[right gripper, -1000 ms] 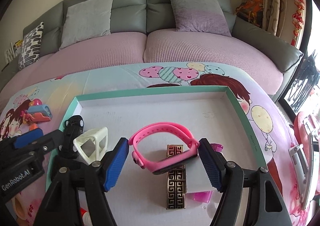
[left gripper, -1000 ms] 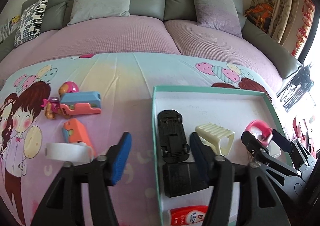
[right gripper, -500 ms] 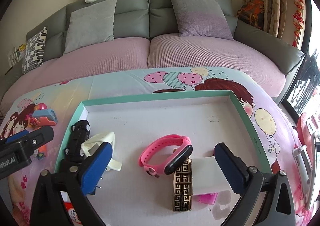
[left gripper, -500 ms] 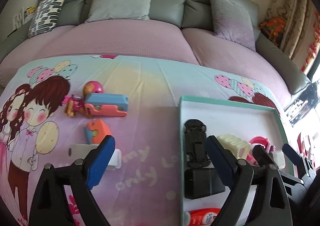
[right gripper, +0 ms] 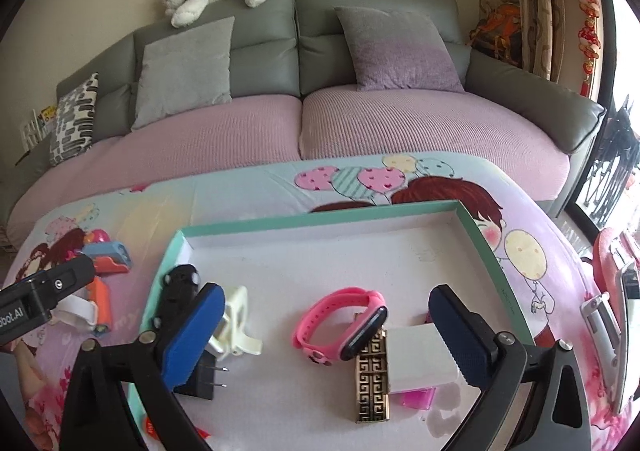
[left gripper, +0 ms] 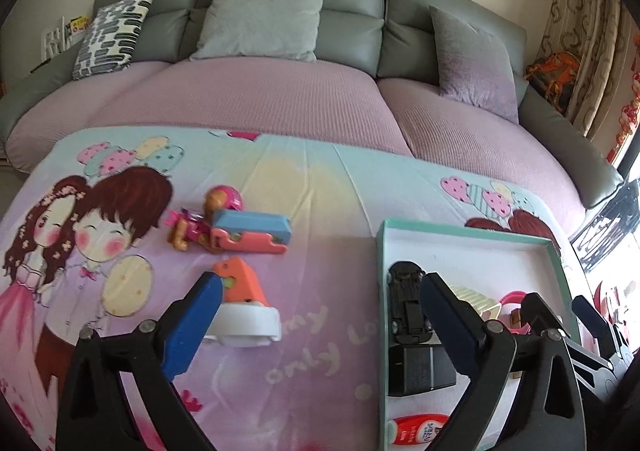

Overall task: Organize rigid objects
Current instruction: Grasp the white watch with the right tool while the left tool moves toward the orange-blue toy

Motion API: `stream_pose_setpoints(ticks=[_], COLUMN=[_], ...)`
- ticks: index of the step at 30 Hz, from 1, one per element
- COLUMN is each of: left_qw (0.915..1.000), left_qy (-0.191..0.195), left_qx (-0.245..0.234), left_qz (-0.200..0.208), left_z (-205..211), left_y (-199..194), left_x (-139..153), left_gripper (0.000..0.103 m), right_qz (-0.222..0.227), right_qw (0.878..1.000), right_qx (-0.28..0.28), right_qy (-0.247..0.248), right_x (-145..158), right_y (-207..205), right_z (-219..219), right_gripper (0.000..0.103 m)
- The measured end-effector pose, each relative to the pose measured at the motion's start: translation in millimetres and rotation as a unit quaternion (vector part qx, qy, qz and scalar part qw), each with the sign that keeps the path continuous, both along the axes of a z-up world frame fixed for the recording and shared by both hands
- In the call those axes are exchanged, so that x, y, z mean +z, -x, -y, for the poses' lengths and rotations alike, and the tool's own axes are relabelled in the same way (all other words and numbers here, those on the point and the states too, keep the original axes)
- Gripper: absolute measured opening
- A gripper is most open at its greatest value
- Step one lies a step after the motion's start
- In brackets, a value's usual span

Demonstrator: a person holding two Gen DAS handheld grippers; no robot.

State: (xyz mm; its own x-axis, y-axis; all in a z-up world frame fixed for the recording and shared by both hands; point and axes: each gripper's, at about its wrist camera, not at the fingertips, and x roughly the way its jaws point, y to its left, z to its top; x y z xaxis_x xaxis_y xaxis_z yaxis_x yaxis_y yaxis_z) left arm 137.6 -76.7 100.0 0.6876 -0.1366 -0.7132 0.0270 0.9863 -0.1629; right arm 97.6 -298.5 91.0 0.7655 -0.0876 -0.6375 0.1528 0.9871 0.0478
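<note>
A teal-rimmed box [right gripper: 328,220] with a white floor holds a pink wristband [right gripper: 344,321], a gold patterned bar [right gripper: 372,379], a white block [right gripper: 420,359], a cream clip [right gripper: 236,323], a black toy car [left gripper: 406,299] and a black plug [left gripper: 420,369]. My right gripper [right gripper: 320,335] is open and empty above the wristband. My left gripper [left gripper: 316,321] is open and empty over the cloth left of the box, near a white tape roll [left gripper: 244,321] and an orange toy [left gripper: 240,279]. A blue and pink toy [left gripper: 248,231] and a small doll [left gripper: 192,227] lie farther left.
The table carries a cartoon-print cloth [left gripper: 320,187]. A grey sofa with a mauve cover [left gripper: 260,99] and cushions stands behind. A red and white tube [left gripper: 420,427] lies at the box's near corner. A pink chair [right gripper: 608,291] stands to the right.
My right gripper let go of the pink wristband, opened wide and drew back. My left gripper moved left off the box and opened wider, now beside the tape roll.
</note>
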Motion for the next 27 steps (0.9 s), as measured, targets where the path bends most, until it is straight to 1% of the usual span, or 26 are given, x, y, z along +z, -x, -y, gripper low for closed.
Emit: stream_pose_setpoints(ticks=[5,11,16,19,21,24,27], left_qw=[0.9995,0.9967,0.9943,0.9903,0.9869,0.9815,0.9774], left_qy=[-0.007,-0.006,-0.010,-0.029,-0.033,-0.018,-0.005], left_qx=[0.032,0.079,0.101,0.129,0.149,0.179,0.195], left_qz=[0.000,-0.017,-0.031,-0.044,-0.052,-0.067,-0.082], left_z=[-23,-58,-79,-94,-109,-133,-149], left_y=[2,2,0,1,3,3,4], left_x=[4,-4,-13,-18,-22,-32,-42], left_gripper=[0.099,0.099,0.099,0.099,0.099,0.099,0.099], right_qz=[0.001,-0.005,-0.014,-0.009,-0.005,0.000,0.002], right_qw=[0.999,0.997,0.995,0.994,0.992,0.988,0.986], right_qx=[0.034,0.073,0.090,0.112,0.129,0.155,0.167], right_qy=[-0.010,0.010,0.027,0.014,-0.002,-0.004,0.022], right_x=[3,0,-5,-4,-3,-6,-9], right_y=[-2,-5,-6,-6,-6,-5,-4], right_z=[-22,-52,-76,-92,-105,-129,-150], right_gripper=[0.103,0.103,0.103,0.103,0.103,0.103,0.103])
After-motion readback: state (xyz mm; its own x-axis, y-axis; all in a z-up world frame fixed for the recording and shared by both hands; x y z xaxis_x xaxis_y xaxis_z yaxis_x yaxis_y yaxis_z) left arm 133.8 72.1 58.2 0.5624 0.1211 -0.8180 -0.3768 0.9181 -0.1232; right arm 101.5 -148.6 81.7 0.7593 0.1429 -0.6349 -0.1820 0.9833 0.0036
